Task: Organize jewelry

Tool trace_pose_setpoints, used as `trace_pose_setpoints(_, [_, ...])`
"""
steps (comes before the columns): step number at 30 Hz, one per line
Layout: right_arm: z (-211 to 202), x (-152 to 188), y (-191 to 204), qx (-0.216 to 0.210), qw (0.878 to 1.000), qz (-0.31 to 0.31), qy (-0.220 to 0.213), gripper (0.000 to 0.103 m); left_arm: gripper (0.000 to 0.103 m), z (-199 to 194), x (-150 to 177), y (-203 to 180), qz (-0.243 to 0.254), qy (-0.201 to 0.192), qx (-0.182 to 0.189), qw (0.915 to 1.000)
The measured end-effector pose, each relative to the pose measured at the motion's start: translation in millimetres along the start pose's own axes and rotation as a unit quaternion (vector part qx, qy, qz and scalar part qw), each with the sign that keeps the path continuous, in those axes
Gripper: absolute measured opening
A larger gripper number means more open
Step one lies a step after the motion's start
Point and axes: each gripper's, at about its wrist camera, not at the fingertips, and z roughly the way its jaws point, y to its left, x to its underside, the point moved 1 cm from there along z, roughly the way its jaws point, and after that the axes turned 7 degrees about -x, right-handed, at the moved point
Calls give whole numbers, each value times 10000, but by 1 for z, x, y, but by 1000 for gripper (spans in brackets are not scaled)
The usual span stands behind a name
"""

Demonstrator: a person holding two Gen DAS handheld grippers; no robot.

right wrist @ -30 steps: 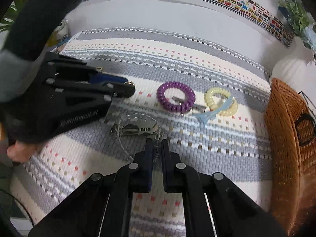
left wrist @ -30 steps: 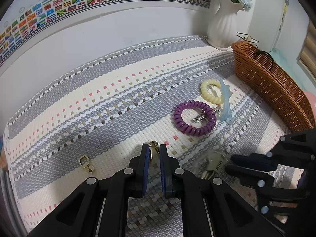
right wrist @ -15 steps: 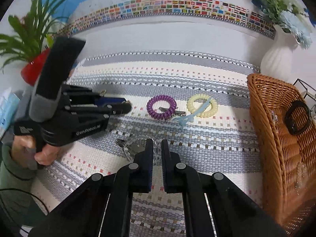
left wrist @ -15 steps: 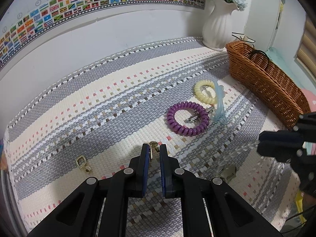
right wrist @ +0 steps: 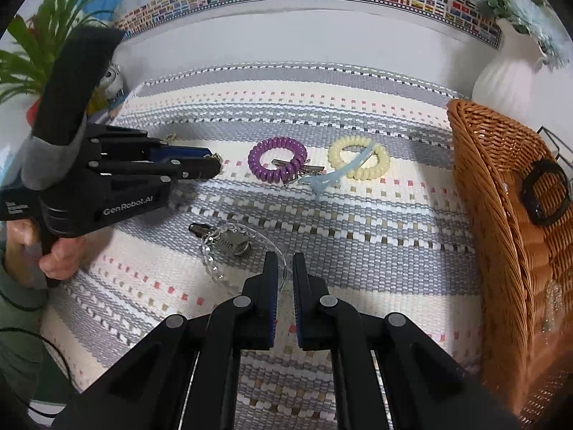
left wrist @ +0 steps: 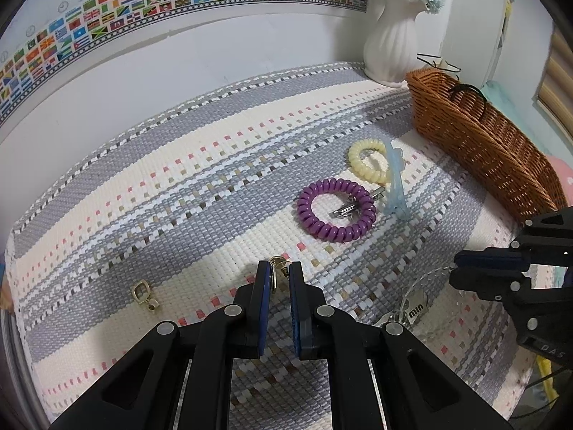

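My left gripper (left wrist: 275,273) is shut on a small gold earring (left wrist: 276,264) and holds it just above the woven mat. My right gripper (right wrist: 285,264) is shut on a clear beaded bracelet (right wrist: 215,265) with a silver tag (right wrist: 229,244); the bracelet hangs from its tips down to the mat and also shows in the left wrist view (left wrist: 415,304). A purple coil bracelet (left wrist: 336,209), a yellow coil bracelet (left wrist: 369,159), a light blue hair clip (left wrist: 395,186) and a silver clip (left wrist: 352,208) lie mid-mat. A second gold earring (left wrist: 143,294) lies at the left.
A wicker basket (right wrist: 501,193) stands at the right edge and holds a black band (right wrist: 546,191) and some clear beads. A white vase (left wrist: 394,43) of flowers stands behind it. A potted plant (right wrist: 32,53) is at the far left. The wall runs along the back.
My right gripper has lifted and drawn back with the clear bracelet, pulling it up off the mat. My left gripper keeps hold of the earring and has barely moved.
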Motion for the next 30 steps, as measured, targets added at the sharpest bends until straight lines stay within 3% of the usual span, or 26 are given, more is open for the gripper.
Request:
trace_pose_setpoints(5, [10,2,6,159,9995,-151,222,16,10,0,1,3,-62,2,-36,10000])
trace_pose_setpoints(12, [11,6,15,392,9980,-474,126,21,10,-4,2,-1,-10,-46,-146,9999])
trace_pose_setpoints(16, [11,11,21,499,9967,-629,130,8,10,-10,2,-4,28,-164,-271,9995])
trace_pose_setpoints(21, [6,12,19,435,9977,-518,96,8,10,-20,0,-5,46,-340,-357,9988])
trace_pose_setpoints(30, [-40,0,19,534,9968,-463,-364,8,10,-40,-4,-11,73,-608,-340,9975])
